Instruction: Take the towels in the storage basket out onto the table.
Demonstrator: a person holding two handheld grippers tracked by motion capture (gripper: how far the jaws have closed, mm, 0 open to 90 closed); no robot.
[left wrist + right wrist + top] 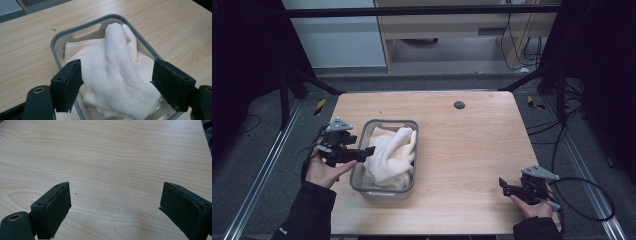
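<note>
The towel (391,154) lies bunched in the grey basket (383,191) on the left half of the table (472,145), its raised fold running along the basket's length, away from the person. Starting at the left, the left gripper (368,151) hangs at the basket's left rim with its tip reaching in over the cloth; in the left gripper view its jaws stand wide apart, one on each side of that fold, with the towel (117,72) directly ahead and a little below, nothing pinched yet. So the fold lies along the gripper's line of sight and the jaws straddle it crosswise, which I judge is the relation that matters: a short push forward and down, then a squeeze, should catch the ridge. Farther right the table is bare wood. At the far right, near the front edge, the right gripper (502,184) is well apart from the basket, jaws spread wide over bare tabletop (112,170), holding nothing. The left hand is plainly the nearer one.
</note>
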